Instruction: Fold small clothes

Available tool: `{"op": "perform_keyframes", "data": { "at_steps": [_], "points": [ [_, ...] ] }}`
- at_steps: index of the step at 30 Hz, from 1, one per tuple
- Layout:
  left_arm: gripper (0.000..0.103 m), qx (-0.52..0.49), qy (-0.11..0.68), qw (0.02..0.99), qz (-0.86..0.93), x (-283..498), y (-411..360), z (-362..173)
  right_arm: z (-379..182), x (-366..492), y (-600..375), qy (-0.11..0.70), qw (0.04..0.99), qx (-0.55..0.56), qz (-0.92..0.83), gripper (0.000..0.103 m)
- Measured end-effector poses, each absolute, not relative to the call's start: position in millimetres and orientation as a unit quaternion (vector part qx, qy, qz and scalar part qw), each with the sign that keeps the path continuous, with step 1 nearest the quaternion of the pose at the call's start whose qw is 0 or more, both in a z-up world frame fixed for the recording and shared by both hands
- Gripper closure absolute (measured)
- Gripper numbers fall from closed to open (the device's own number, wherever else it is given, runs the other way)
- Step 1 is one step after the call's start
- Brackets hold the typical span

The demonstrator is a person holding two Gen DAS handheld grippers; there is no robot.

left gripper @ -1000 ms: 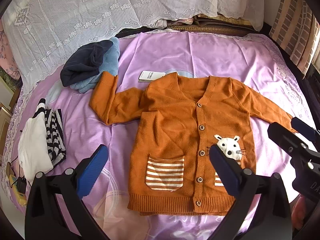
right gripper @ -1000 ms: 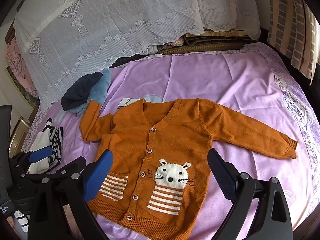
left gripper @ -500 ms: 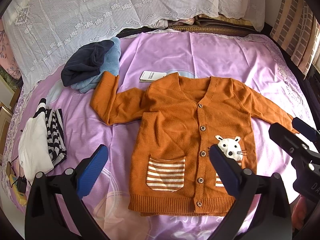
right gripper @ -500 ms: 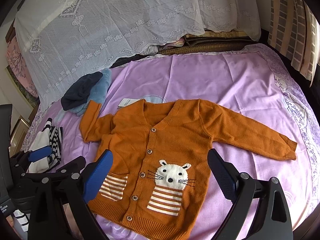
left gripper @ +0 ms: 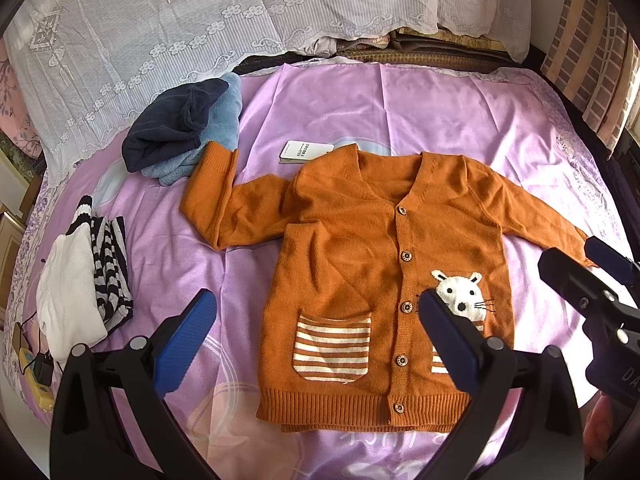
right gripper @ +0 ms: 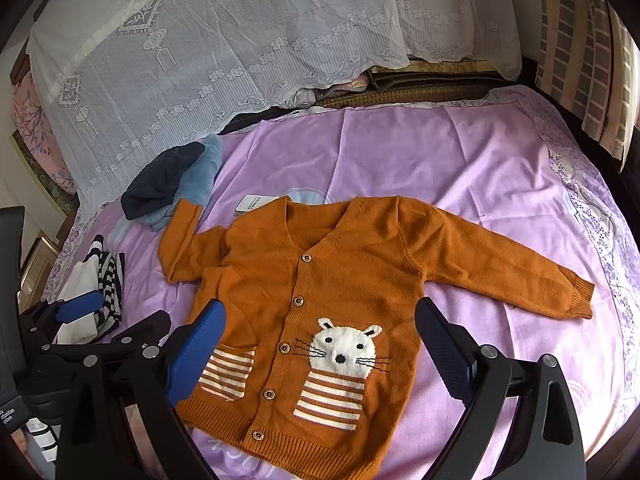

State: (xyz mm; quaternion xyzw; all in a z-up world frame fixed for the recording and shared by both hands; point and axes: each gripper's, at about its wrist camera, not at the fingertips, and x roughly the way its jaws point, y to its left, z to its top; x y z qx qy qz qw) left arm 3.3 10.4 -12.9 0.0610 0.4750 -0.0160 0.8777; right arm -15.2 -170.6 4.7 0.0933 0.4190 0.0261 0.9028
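The orange knitted child's cardigan [left gripper: 384,280] with wooden buttons lies face up and buttoned in the middle of the lilac bedsheet [left gripper: 440,112], collar toward the headboard and ribbed hem toward you. Its white mouse face [right gripper: 346,346] sits above one striped pocket [right gripper: 330,400], and a second orange-and-white striped pocket [left gripper: 332,346] is on the other front panel. One sleeve [right gripper: 492,256] stretches out straight to the side and lies flat; the other sleeve [left gripper: 224,204] is bent at the elbow, its cuff pointing up toward the headboard. A white paper tag [left gripper: 306,151] rests on the sheet just beside the collar.

Your left gripper [left gripper: 316,344] hangs above the hem, its blue-padded fingers [left gripper: 188,332] spread wide and holding nothing. One finger is over bare sheet, the other over the mouse pocket. Your right gripper [right gripper: 320,356] hovers over the lower front of the cardigan, fingers spread wide with nothing between them.

Near the bent cuff sits a heap of dark navy and light blue soft garments [left gripper: 184,128]. Further out toward the sheet's edge lies a folded white garment with a black-and-white striped piece [left gripper: 84,276] beside it. A white lace cover [left gripper: 240,20] drapes over the bedding at the head of the bed.
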Motion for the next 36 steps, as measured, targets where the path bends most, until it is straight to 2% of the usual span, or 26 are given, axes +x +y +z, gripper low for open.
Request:
{"op": "perform_keyframes", "data": {
  "at_steps": [36],
  "points": [
    [0.005, 0.064, 0.498, 0.865, -0.016, 12.5, 6.7, -22.4, -9.9, -13.3, -171.4, 0.431, 0.897, 0.099, 0.023, 0.007]
  ]
}}
